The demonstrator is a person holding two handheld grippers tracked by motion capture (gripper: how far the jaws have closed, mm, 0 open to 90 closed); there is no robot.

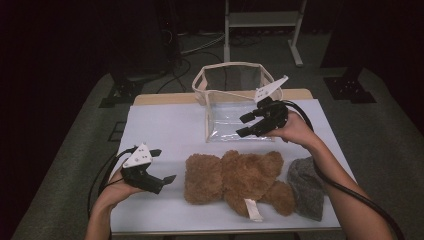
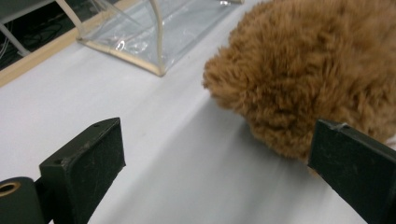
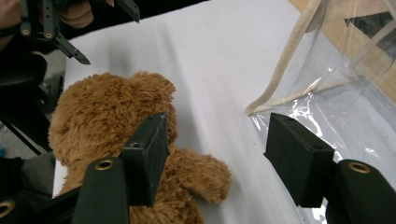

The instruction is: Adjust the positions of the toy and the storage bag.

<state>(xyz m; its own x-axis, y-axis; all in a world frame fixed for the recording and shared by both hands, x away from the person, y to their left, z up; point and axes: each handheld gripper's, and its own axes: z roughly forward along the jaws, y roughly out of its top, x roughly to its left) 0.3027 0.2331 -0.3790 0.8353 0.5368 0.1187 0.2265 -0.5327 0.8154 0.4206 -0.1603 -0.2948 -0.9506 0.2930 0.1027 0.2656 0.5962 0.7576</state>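
Observation:
A brown teddy bear (image 1: 235,182) lies on the white table (image 1: 165,125), head towards the left. Behind it stands a clear plastic bag (image 1: 235,100) with cream trim, its mouth open. My left gripper (image 1: 164,165) is open just left of the bear's head, with nothing between its jaws. In the left gripper view (image 2: 215,154) the bear's fur (image 2: 303,70) lies close by the right jaw. My right gripper (image 1: 242,125) hangs open above the bag's near edge, holding nothing. The right gripper view (image 3: 219,140) looks down on the bear (image 3: 102,116) and the bag's rim (image 3: 280,79).
A grey woolly piece of cloth (image 1: 306,185) lies at the bear's right, near the table's front right corner. A white tag (image 1: 252,210) sticks out from the bear towards the front edge. A metal frame (image 1: 262,20) stands on the floor beyond the table.

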